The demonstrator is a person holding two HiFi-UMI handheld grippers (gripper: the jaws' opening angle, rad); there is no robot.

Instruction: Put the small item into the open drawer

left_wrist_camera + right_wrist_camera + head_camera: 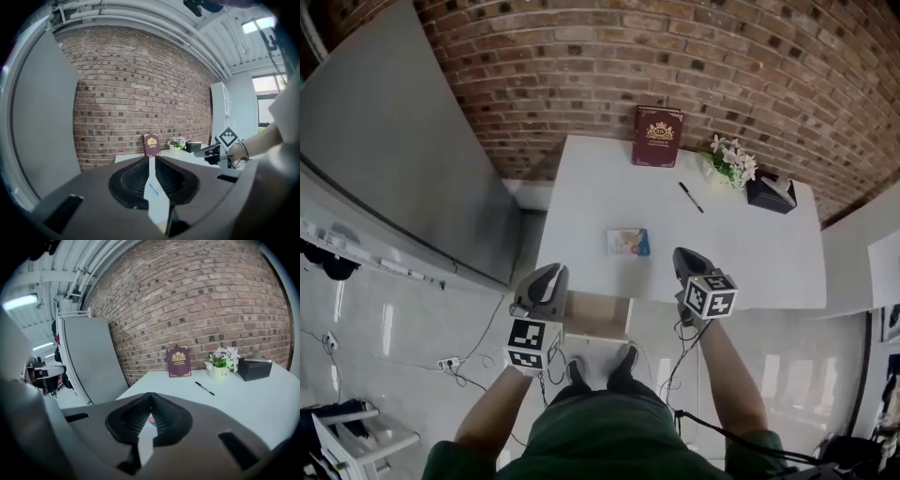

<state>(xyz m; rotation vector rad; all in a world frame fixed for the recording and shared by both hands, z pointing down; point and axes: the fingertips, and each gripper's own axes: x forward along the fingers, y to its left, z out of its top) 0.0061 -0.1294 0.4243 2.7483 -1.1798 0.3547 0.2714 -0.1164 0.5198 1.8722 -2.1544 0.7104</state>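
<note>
The small item, a flat light-blue packet point(628, 242), lies on the white table point(750, 262) near its front edge. Below that edge the open drawer point(596, 315) shows its wooden inside. My left gripper point(551, 274) hangs at the drawer's left side, jaws shut and holding nothing. My right gripper point(686, 255) hovers over the table's front edge, to the right of the packet, also shut and empty. In the right gripper view a sliver of the packet point(151, 419) shows behind the closed jaws point(151, 395). In the left gripper view the jaws point(150, 159) meet at their tips.
At the back of the table a burgundy book point(657, 136) leans on the brick wall. A black pen point(691, 197), a small flower pot point(731, 161) and a black box point(771, 191) lie to the right. A grey panel point(394, 159) stands at the left.
</note>
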